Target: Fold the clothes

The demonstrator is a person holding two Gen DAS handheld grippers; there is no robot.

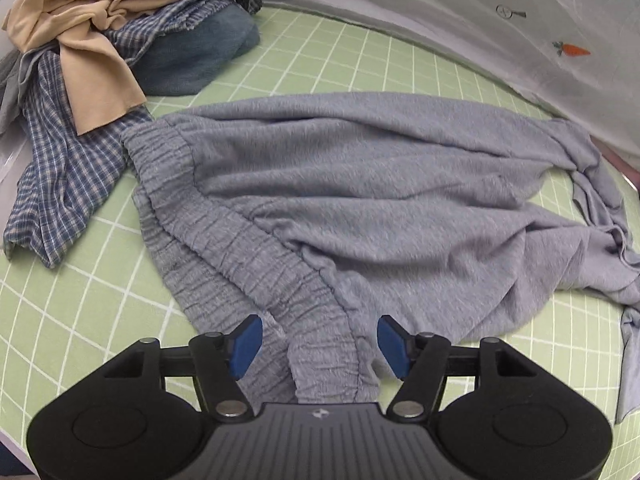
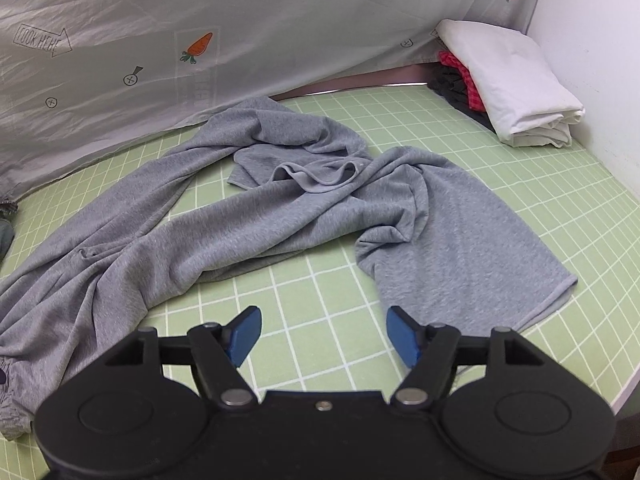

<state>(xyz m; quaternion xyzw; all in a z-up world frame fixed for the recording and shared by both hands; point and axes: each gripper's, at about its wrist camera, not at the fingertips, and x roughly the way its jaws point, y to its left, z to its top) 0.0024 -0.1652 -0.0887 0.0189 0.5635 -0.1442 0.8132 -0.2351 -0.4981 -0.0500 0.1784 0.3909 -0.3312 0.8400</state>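
Observation:
Grey trousers (image 1: 360,200) with a ribbed elastic waistband (image 1: 256,256) lie crumpled on the green gridded mat (image 1: 80,312). My left gripper (image 1: 318,344) is open, its blue pads on either side of a waistband fold that lies between them, not pinched. In the right wrist view the trouser legs (image 2: 248,216) sprawl twisted across the mat (image 2: 320,304), one leg end (image 2: 472,264) lying flat at right. My right gripper (image 2: 324,334) is open and empty, over bare mat just short of the legs.
A heap of unfolded clothes, tan cloth (image 1: 88,32), blue checked shirt (image 1: 60,176) and denim (image 1: 200,52), sits at the back left. A folded stack topped with white cloth (image 2: 516,84) stands at the back right by the wall. A grey carrot-print sheet (image 2: 200,48) hangs behind.

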